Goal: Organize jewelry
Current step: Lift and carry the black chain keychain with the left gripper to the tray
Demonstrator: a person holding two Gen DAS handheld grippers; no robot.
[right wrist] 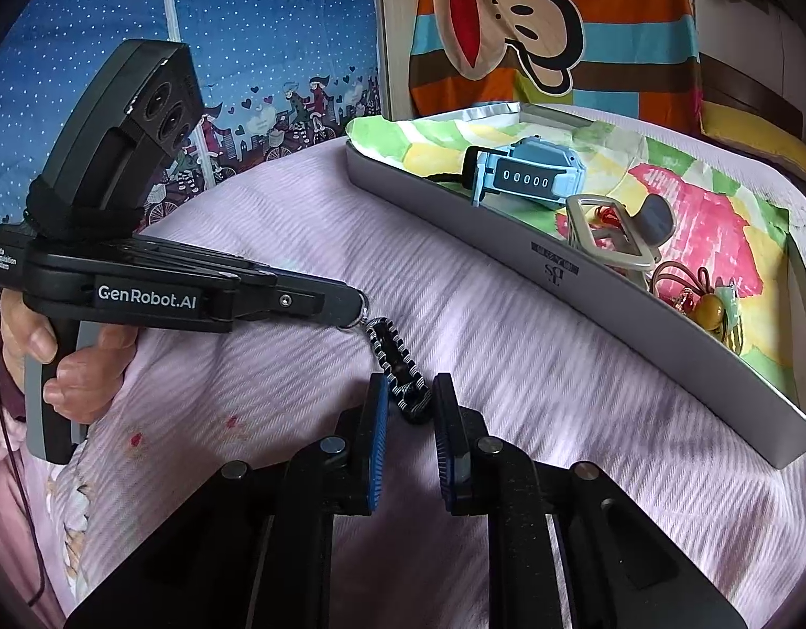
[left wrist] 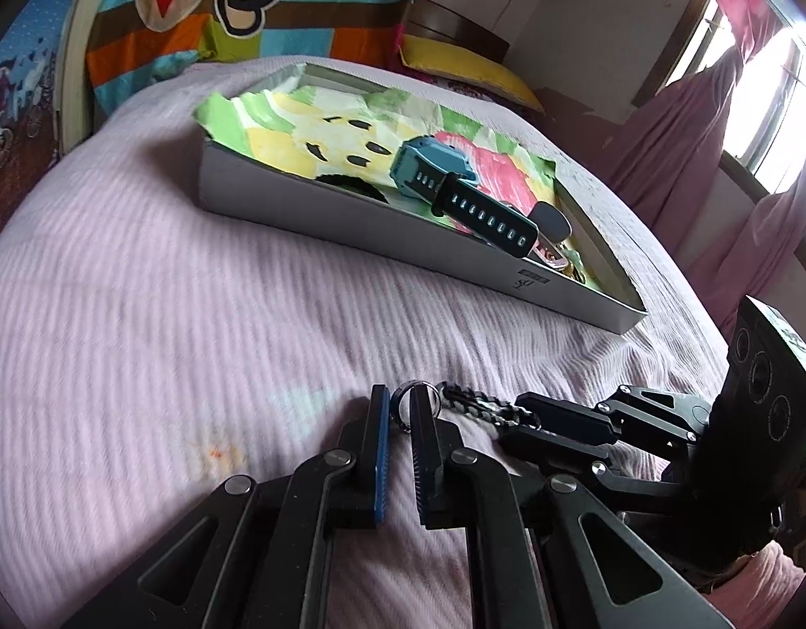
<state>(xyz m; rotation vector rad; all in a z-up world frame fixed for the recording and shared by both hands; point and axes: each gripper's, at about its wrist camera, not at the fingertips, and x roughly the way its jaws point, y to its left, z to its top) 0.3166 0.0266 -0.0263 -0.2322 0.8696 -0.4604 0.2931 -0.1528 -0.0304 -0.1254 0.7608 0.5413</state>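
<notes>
Holding one braided keychain (right wrist: 398,367) (ring (left wrist: 416,401) end) on the bed (left wrist: 167,314): left tongs (left wrist: 400,409) clamped on ring, right tongs (right wrist: 409,403) clamped on cord. Next, likely: lift together into tray (right wrist: 508,257).

Bedspread (left wrist: 141,314): ribbed lilac cloth, matt. Ring (left wrist: 423,398): glossy metal. Braided strap (right wrist: 398,367): woven cord. Tray (right wrist: 508,257): smooth grey, probably card. Watch (left wrist: 455,188): matt plastic.
</notes>
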